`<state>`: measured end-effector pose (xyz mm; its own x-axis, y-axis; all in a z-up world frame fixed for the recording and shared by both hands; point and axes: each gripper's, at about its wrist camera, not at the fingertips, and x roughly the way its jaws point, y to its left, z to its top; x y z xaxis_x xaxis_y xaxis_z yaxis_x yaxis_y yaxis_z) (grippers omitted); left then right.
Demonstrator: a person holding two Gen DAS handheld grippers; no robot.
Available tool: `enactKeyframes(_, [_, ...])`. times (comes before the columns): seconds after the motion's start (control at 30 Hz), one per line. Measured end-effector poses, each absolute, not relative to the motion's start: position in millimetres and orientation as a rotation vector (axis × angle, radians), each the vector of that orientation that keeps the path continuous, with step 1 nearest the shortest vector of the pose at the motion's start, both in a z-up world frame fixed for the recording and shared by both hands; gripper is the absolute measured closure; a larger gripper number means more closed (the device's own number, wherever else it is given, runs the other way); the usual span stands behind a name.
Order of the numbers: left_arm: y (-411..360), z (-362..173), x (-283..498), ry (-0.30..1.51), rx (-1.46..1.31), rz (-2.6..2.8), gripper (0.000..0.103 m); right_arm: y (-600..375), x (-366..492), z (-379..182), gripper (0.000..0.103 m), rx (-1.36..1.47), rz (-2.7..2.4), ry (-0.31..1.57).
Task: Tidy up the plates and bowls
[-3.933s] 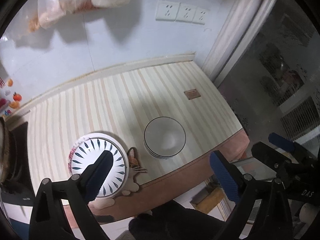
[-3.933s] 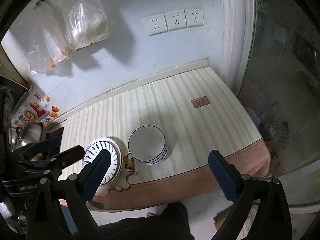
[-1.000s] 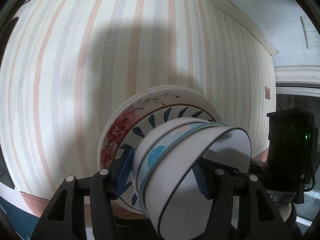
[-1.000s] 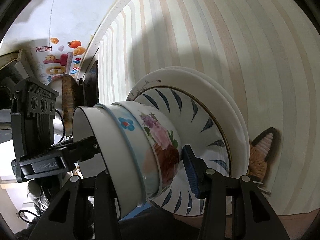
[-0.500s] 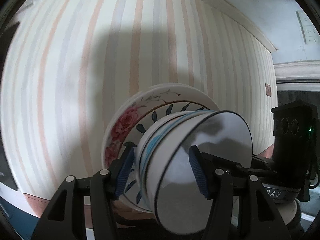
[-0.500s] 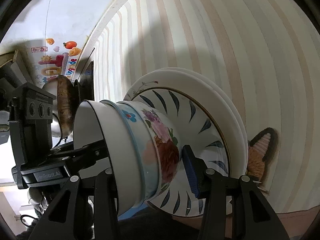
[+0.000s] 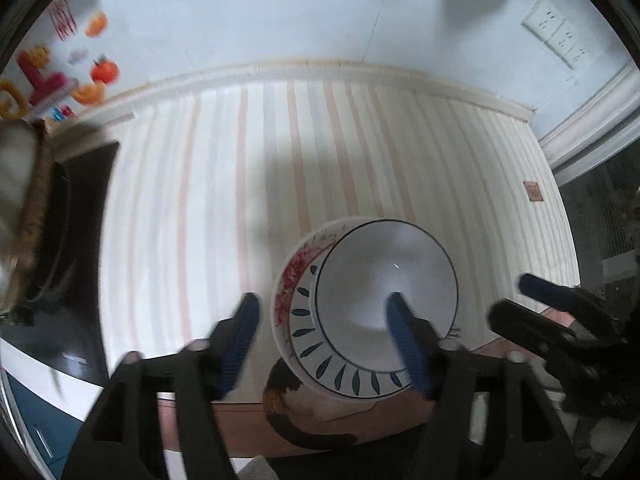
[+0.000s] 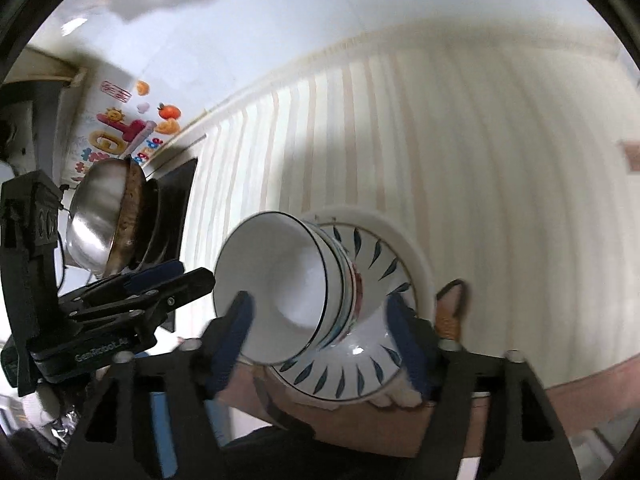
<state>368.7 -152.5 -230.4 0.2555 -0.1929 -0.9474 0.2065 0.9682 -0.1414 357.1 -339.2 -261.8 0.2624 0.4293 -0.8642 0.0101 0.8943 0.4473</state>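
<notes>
I see wide bare striped counter [image 7: 320,152] behind and to the left of the stacked bowls [image 7: 384,284] on the plates [image 7: 304,344], clear to the wall. At far left a metal pot [image 8: 100,220] on the black stove [image 7: 80,208] blocks passage; beside the stack on the right, the counter runs open.

Striped countertop [image 7: 320,152] below a pale blue wall [image 7: 248,12] with fruit stickers [image 7: 60,76] and 3 sockets [image 7: 556,38].
</notes>
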Motion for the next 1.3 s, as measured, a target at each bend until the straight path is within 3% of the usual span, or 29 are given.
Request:
enactKeyframes(0.03, [-151,-225,364,1.263,0.014,-0.263,0.017,-338,351,-250,0.013,0.374,0.275,1.257])
enactKeyframes(0.07, [-149,-220,361,1.245,0.018,-0.258,0.012,-338,344,-239,0.011,0.348,0.256,1.23])
enactKeyframes(0.6, [-136,-156,293,1.071,-0.013,-0.192,0.01,-335,265,-144,0.004,0.216,0.11,1.019])
enactKeyframes(0.7, [-136,-137,272,1.016,-0.014,-0.175,0.009,-335,247,-133,0.004,0.212,0.117,0.996])
enactKeyframes(0.8, [-133,-119,248,0.957,-0.04,-0.167,0.003,-336,225,-118,0.004,0.199,0.121,0.958])
enactKeyframes(1.3, [-122,-71,119,0.821,-0.037,-0.073,0.0,-328,83,-47,0.002,0.113,0.117,0.805])
